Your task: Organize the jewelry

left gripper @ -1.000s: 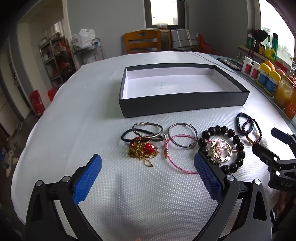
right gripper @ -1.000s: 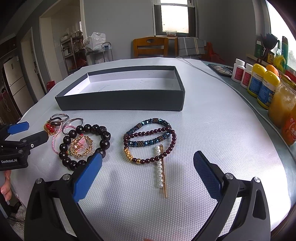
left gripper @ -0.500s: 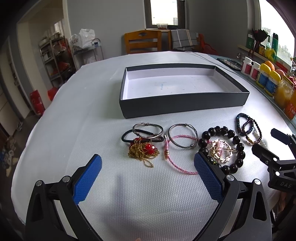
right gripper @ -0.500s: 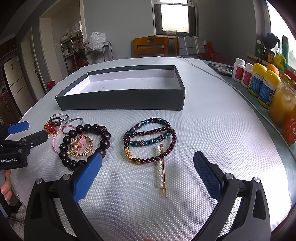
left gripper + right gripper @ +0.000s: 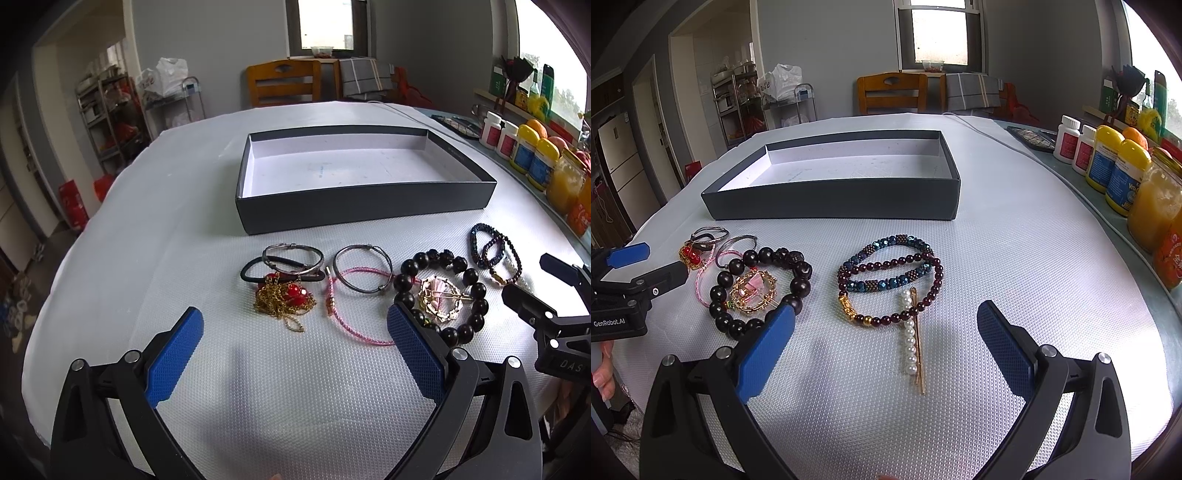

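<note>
Both tongs are held wide open above the worktop (image 5: 1015, 258), with nothing between their blue pads. The left tongs (image 5: 295, 332) are poised near a gold chain (image 5: 284, 301) with red beads, a black hair tie (image 5: 255, 275), two silver bangles (image 5: 362, 269) and a pink cord (image 5: 351, 321). The right tongs (image 5: 886, 328) are poised over a pearl hairpin (image 5: 910, 332), which lies partly under a garnet bracelet (image 5: 886, 317); a blue beaded bracelet (image 5: 886, 284) is overlapped with the latter. A black-bead bracelet (image 5: 757, 291) is seen to the left, ringed around a gold clip (image 5: 753, 291). The dark tray (image 5: 831, 206) lies empty behind the jewelry. Bottles (image 5: 1115, 173) are lined along the right edge.
</note>
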The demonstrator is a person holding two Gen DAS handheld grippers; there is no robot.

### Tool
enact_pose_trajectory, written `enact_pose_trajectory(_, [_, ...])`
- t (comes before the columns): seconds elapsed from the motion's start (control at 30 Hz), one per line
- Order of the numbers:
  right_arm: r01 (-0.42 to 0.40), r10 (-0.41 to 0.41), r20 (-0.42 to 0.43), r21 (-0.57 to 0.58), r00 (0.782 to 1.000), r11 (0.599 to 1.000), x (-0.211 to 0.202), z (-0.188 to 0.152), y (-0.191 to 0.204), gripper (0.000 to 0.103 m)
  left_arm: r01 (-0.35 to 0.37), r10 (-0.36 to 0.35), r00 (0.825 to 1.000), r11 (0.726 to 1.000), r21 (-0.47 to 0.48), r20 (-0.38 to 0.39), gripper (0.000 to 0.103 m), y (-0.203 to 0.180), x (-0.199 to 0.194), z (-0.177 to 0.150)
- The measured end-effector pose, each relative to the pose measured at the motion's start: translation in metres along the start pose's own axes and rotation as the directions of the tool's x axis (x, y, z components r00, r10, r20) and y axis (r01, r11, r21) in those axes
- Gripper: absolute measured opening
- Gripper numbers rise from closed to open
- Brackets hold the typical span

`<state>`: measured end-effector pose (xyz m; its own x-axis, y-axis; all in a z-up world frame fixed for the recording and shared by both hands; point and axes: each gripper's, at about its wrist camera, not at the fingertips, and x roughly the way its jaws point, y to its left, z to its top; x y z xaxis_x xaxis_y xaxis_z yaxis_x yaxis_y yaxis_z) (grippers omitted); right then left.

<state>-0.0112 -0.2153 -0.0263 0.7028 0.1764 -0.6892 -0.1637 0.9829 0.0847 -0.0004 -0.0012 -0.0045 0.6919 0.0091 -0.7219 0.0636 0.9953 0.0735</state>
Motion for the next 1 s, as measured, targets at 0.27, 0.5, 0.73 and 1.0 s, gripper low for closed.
enact_pose_trajectory(0.27, [0.000,0.000,0.000,0.000,1.000,1.000,0.000,0.000,0.000,0.097,0.000,0.000,1.000,1.000,0.001,-0.001,0.101,-0.001,0.000,0.000])
enact_pose_trajectory(0.5, [-0.007,0.007,-0.011,0.029,1.000,1.000,0.001,0.001,-0.006,0.097,0.037,-0.037,0.999,0.999,0.015,0.019,0.101,-0.004,-0.003,0.001])
enact_pose_trajectory(0.73, [0.005,-0.005,-0.013,0.005,1.000,1.000,-0.005,0.010,-0.020,0.097,0.126,-0.127,0.991,0.992,0.007,0.052,0.101,0.008,-0.008,0.008])
enact_pose_trajectory(1.0, [-0.051,0.048,-0.052,-0.056,0.997,0.997,0.002,0.024,-0.028,0.086,0.138,-0.140,0.989,0.990,0.041,0.045,0.101,0.008,-0.004,0.010])
